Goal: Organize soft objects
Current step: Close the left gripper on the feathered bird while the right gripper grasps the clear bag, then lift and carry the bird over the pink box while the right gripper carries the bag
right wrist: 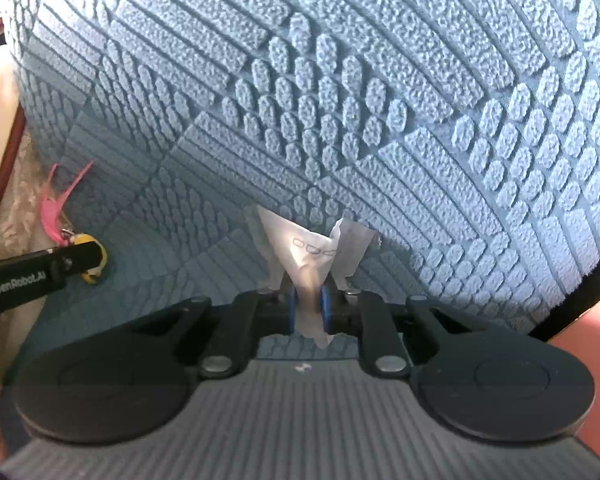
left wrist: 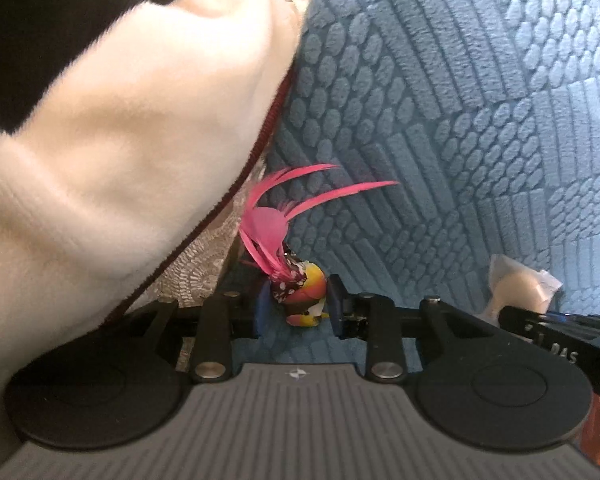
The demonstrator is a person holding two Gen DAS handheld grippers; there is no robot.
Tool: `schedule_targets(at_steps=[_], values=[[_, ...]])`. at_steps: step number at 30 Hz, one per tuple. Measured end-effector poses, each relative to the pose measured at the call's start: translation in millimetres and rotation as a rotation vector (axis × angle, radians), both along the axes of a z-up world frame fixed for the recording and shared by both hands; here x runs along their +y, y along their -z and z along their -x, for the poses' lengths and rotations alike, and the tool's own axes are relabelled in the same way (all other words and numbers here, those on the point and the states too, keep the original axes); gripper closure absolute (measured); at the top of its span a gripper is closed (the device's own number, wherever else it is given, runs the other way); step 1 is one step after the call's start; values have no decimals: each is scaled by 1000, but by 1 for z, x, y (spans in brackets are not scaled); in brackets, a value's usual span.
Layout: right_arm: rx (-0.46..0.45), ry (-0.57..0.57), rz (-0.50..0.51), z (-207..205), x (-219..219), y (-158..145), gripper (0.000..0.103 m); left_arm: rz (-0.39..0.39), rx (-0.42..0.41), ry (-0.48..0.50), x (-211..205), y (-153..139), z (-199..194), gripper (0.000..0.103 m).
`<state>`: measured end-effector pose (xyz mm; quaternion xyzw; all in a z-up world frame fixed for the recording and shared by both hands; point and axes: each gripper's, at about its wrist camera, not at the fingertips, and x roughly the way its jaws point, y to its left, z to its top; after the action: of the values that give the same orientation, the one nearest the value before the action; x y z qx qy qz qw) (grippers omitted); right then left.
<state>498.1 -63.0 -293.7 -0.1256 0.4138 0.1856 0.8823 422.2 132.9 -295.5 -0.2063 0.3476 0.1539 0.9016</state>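
The left gripper (left wrist: 295, 306) is standing part-way open around a small feathered toy (left wrist: 300, 294). The toy's yellow and orange body is sitting right between the two blue pads, very close to them, but I cannot tell whether the pads are already pressing on it. Its long axis is running away from the jaws: the round body is at the near end and the pink feathers (left wrist: 287, 204) are pointing forward and upward, leaning toward the right-hand jaw. The toy is lying on the blue textured blanket (left wrist: 440, 120), and a large white plush (left wrist: 139, 120) is pressing in just beside the left-hand jaw.

The right gripper (right wrist: 308, 308) is nearly closed and is pinching a crumpled white wrapper (right wrist: 308, 256). The wrapper is narrowing between the pads and is fanning out forward and upward beyond the jaws, so its long axis is also following the pointing direction.

Since the toy is already inside the left jaws, I judge that the left hand is the nearer one for it, and the coming move needs only a closing, not a reach.
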Motion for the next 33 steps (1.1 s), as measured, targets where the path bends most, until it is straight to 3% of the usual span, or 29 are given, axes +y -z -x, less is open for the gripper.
schedule_targets(at_steps=[4, 18, 33], values=[[19, 1, -21, 8, -9, -24, 87, 2, -6, 17, -13, -6, 3, 69], [36, 30, -73, 25, -49, -64, 87, -46, -24, 92, -56, -25, 26, 69], [30, 11, -63, 113, -78, -85, 87, -66, -25, 171, -86, -57, 101, 68]])
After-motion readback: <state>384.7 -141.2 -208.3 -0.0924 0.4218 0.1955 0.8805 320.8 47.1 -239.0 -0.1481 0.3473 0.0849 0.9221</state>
